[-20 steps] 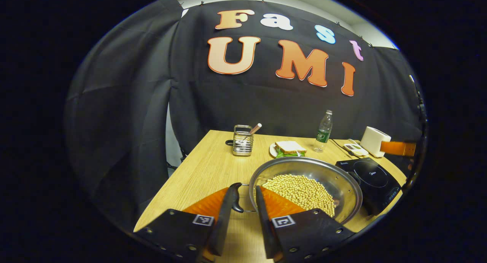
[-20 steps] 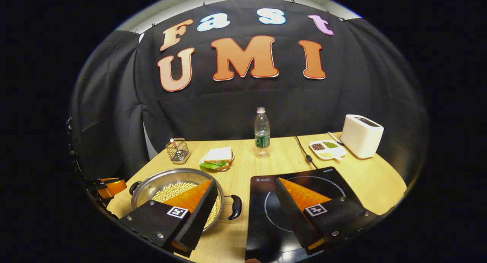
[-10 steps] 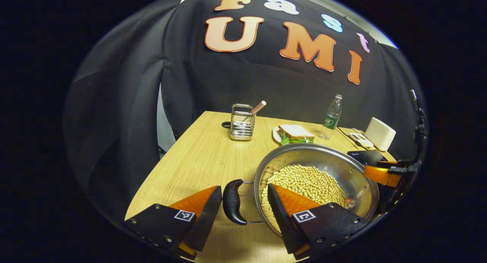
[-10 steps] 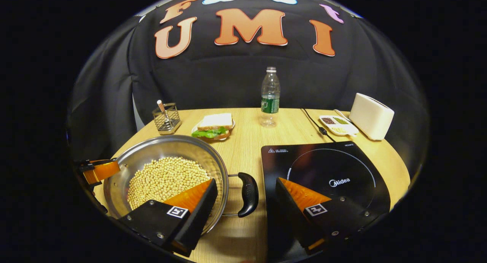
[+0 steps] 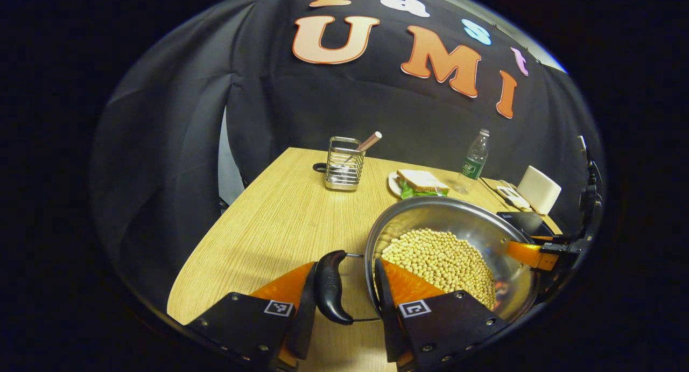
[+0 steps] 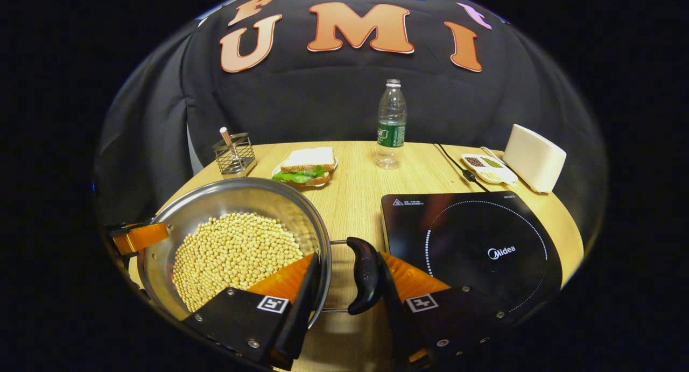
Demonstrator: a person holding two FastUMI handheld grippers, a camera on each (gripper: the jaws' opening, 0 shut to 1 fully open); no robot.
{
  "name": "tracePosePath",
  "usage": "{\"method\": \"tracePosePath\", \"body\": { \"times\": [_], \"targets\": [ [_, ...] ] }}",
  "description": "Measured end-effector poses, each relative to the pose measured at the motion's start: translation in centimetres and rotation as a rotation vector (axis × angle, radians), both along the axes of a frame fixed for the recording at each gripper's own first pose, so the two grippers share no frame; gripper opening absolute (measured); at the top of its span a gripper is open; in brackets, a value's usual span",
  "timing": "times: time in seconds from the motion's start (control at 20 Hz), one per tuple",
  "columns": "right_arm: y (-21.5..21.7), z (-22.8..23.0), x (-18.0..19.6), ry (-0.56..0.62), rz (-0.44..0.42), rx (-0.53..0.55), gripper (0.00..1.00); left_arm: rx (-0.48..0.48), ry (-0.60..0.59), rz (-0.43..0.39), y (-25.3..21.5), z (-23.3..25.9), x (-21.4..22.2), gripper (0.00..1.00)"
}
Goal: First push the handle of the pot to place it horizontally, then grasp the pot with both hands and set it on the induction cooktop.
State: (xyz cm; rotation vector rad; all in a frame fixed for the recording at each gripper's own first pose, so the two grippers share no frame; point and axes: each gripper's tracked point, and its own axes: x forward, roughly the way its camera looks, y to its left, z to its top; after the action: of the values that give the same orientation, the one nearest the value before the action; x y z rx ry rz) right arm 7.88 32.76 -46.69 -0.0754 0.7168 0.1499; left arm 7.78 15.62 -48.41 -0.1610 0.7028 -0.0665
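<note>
Both handles lie level, so the two-handed grasp is in hand. The left hand-held gripper [image 5: 339, 302] straddles the pot's left handle [image 5: 329, 287], the right hand-held gripper [image 6: 344, 288] its right handle [image 6: 364, 275]; both jaws look parted, not yet clenched. The pot [image 6: 237, 199] of beans sits on the counter [image 6: 355, 199], left of the induction cooktop [image 6: 473, 243]. Next: close both, lift evenly, carry right.

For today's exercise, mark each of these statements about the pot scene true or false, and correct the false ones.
1. The pot holds pale beans. True.
2. The pot sits on the induction cooktop. False: it is beside it, to its left in the right gripper view.
3. The bottle lies on its side. False: it stands upright.
4. A sandwich lies behind the pot. True.
5. The right gripper straddles a black pot handle. True.
</note>
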Motion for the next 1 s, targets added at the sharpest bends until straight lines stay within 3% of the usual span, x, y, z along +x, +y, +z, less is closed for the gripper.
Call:
{"method": "tracePosePath", "body": {
  "times": [0.25,0.65,1.0],
  "targets": [
    [0.7,0.1,0.1,0.024,-0.014,0.068,0.48,0.024,0.014,0.047,0.4,0.3,-0.7,0.5],
    [-0.9,5.3,-0.2,-0.044,-0.013,0.12,0.48,0.056,-0.074,0.072,-1.1,6.3,-1.0,0.48],
    [-5.6,9.3,-0.2,-0.104,-0.042,0.124,0.48,0.036,-0.119,0.035,-5.5,10.4,-0.9,0.48]
  ]
}}
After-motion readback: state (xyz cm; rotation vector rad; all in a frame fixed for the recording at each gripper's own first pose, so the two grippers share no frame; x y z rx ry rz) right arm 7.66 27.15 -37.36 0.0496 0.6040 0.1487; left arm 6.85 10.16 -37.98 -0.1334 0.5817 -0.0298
